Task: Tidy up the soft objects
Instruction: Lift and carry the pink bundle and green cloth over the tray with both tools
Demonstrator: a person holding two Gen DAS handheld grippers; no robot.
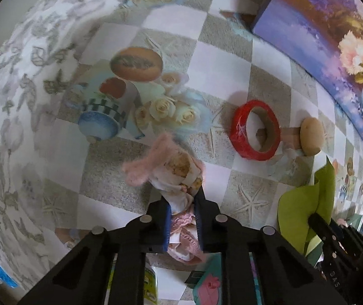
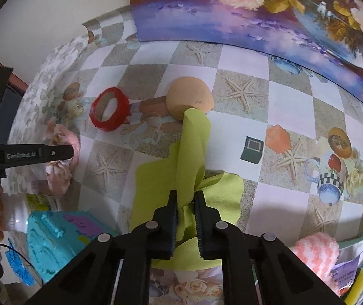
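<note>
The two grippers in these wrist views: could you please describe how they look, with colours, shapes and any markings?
Both are matte black with angular, triangulated arms joined by round silver pins. The left gripper has blue pads on its inner finger faces. The right gripper has black, finely ribbed pads. In the right wrist view, the left one's finger bears small white lettering, too blurred to read reliably. No sleeves are visible.

One red tape roll, one tan sponge, one green cloth, one orange cube

Matt green cloth; seemingly glossy tape.
</note>
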